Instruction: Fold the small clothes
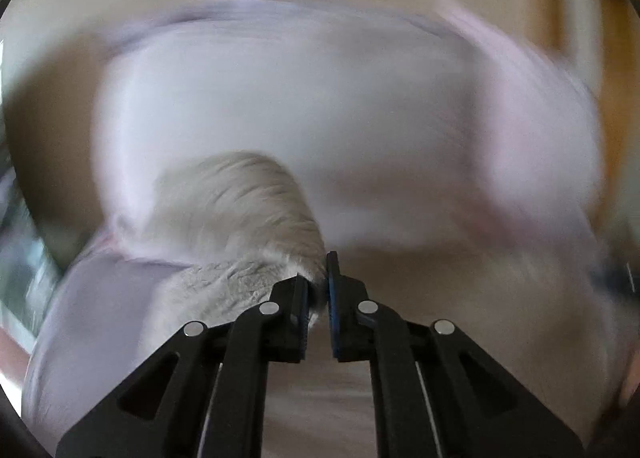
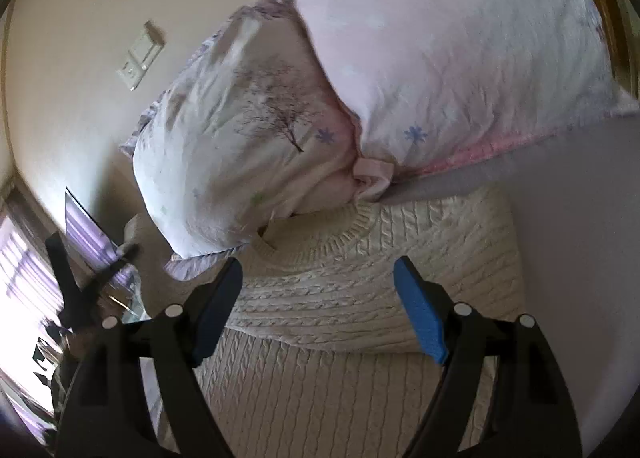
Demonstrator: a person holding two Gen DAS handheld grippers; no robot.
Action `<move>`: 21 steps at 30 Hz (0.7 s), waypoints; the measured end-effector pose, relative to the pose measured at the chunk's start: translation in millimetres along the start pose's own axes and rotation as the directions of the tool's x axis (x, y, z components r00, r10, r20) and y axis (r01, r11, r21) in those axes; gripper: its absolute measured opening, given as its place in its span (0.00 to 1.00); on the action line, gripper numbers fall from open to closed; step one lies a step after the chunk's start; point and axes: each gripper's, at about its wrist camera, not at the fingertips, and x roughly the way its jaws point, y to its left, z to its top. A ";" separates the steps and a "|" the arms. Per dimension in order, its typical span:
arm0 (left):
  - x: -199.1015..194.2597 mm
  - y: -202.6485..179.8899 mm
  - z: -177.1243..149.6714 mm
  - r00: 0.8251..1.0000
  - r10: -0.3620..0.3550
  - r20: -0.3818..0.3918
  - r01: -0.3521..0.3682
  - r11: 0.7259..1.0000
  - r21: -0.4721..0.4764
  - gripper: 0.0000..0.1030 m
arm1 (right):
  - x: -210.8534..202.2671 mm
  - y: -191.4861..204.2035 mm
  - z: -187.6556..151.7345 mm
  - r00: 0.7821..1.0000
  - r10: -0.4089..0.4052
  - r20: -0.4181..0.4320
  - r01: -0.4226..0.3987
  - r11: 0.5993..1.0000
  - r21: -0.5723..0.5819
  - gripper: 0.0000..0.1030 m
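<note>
A cream cable-knit sweater (image 2: 360, 290) lies on the bed below the pillows, its collar toward them and its upper part folded over the lower part. My right gripper (image 2: 320, 306) is open and empty, just above the sweater's folded part. In the blurred left wrist view, my left gripper (image 1: 318, 290) is shut on a piece of the cream sweater (image 1: 240, 225), which rises away from the jaws to the left.
Two pale printed pillows (image 2: 440, 57) (image 2: 240, 137) lean at the head of the bed. A pale lilac sheet (image 2: 580, 258) covers the mattress. A wall with a switch plate (image 2: 140, 57) and a bright window (image 2: 24, 278) lie to the left.
</note>
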 end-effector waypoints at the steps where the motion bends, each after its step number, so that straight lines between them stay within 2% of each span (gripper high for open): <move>1: 14.4 -44.4 -12.4 0.996 -0.067 -0.057 0.073 0.992 0.103 0.08 | 3.6 -4.3 0.2 1.000 -0.002 -0.012 0.002 1.000 0.015 0.75; 3: 31.1 -87.6 -32.8 0.978 -0.132 -0.160 0.161 0.969 0.189 0.08 | 10.6 -13.7 1.1 0.999 -0.015 -0.049 0.017 0.999 0.043 0.75; 4: 32.9 -93.8 -42.2 0.968 -0.159 -0.196 0.194 0.965 0.179 0.08 | 13.8 -19.6 2.0 0.997 -0.011 -0.078 0.015 0.998 0.060 0.75; 6: 22.3 -74.4 -48.7 0.960 -0.193 -0.205 0.217 0.971 0.098 0.08 | 16.3 -26.6 3.2 0.994 0.003 -0.109 0.006 0.997 0.081 0.71; 10: -17.0 -13.6 -59.0 0.974 -0.163 -0.159 0.166 0.986 0.007 0.08 | 34.1 -40.2 6.3 0.985 -0.015 -0.170 0.036 0.992 0.122 0.60; 12: -36.0 14.2 -71.0 0.976 -0.133 -0.172 0.132 0.991 -0.021 0.08 | 48.2 -47.2 7.0 0.978 -0.026 -0.208 0.061 0.985 0.159 0.53; 16: -55.9 36.7 -98.0 0.966 -0.133 -0.222 0.117 0.990 -0.083 0.08 | 72.8 -51.0 -1.1 0.952 -0.093 -0.291 0.146 0.975 0.165 0.45; 17: -61.2 41.9 -106.3 0.961 -0.140 -0.237 0.119 0.988 -0.100 0.08 | 77.9 -48.3 -5.2 0.943 -0.130 -0.306 0.178 0.975 0.135 0.42; 19: -66.7 48.8 -116.8 0.955 -0.150 -0.257 0.122 0.985 -0.124 0.08 | 82.8 -40.3 -10.7 0.936 -0.182 -0.300 0.210 0.976 0.061 0.16; 20: -69.3 51.3 -121.1 0.953 -0.157 -0.261 0.124 0.983 -0.136 0.08 | 85.8 -34.9 -12.6 0.939 -0.158 -0.306 0.177 0.984 0.036 0.07; 21: -69.5 54.3 -123.7 0.951 -0.166 -0.261 0.130 0.980 -0.151 0.08 | 83.2 -32.9 -11.2 0.945 -0.165 -0.283 0.180 0.983 0.028 0.07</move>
